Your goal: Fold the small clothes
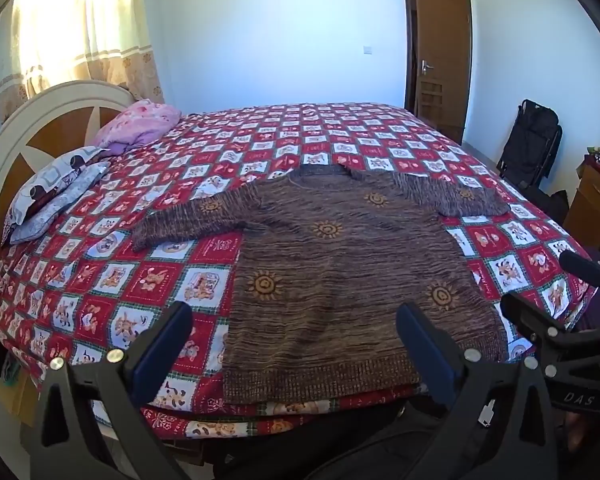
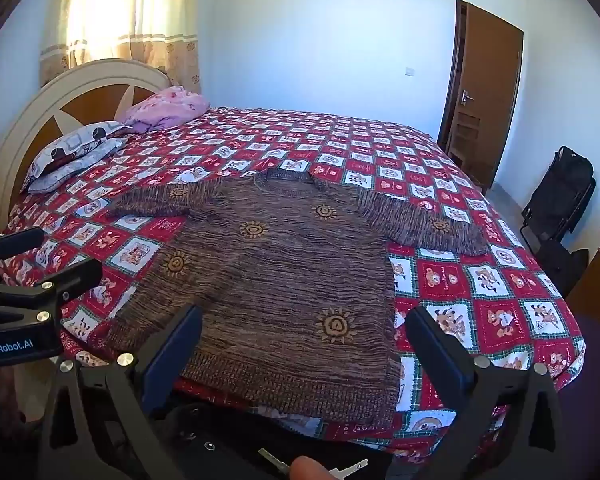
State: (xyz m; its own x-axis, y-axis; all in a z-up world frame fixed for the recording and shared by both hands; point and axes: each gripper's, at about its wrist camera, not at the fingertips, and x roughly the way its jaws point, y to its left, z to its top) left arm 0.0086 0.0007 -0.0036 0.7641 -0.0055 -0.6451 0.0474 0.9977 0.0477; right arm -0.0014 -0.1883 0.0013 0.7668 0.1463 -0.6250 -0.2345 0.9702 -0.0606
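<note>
We see a brown knitted sweater (image 1: 340, 264) lying flat in the lower middle of both frames on a red checked bedspread (image 1: 112, 280), sleeves out to either side, its hem at the bed's near edge. Our left gripper (image 1: 296, 340) hovers at the bottom of its frame, jaws spread and holding nothing; our right gripper (image 2: 304, 344) hovers likewise, also spread wide. Each blue pad (image 2: 172, 352) hides part of the hem, and the fisheye rim cuts off the room's corners.
</note>
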